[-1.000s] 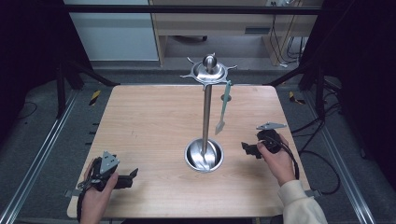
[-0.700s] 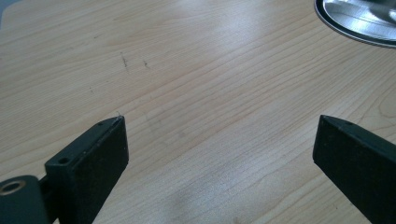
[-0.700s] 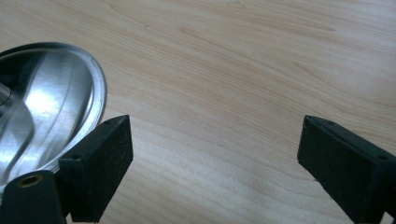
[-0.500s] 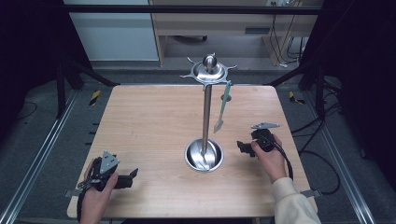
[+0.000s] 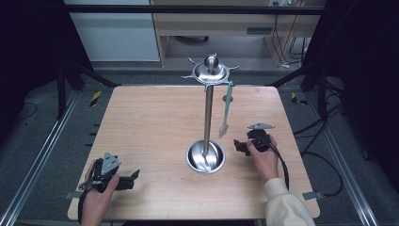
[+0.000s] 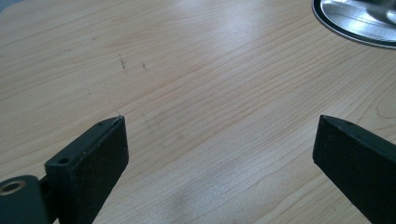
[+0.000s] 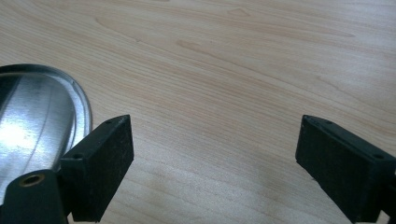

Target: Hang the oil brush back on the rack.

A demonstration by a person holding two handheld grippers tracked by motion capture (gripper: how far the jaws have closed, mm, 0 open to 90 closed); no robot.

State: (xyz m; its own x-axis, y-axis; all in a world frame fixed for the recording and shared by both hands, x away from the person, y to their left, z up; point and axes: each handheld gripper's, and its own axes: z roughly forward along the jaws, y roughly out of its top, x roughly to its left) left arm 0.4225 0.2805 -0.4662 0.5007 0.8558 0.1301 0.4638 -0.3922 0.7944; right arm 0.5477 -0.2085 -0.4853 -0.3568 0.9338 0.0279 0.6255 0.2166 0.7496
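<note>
A steel utensil stand rises from a round dished base (image 5: 205, 157) near the table's middle, with a pole (image 5: 208, 115) and a hooked top disc (image 5: 210, 72). A pale green spatula (image 5: 226, 110) hangs from one hook on the right. My right gripper (image 5: 239, 146) is held just right of the base, open with nothing between its jaws; the base rim (image 7: 56, 100) shows at the left of the right gripper view. My left gripper (image 5: 131, 179) rests low at the front left, open and empty (image 6: 219, 140), with the base rim (image 6: 355, 21) far off.
The wooden table (image 5: 150, 122) has bare wood around the stand. Metal frame rails (image 5: 37, 155) run along both sides, and cables (image 5: 324, 155) trail off the right edge. A cabinet (image 5: 211, 23) stands beyond the far edge.
My right gripper has moved left and slightly away from the person, closer to the stand's base. The left gripper has stayed put.
</note>
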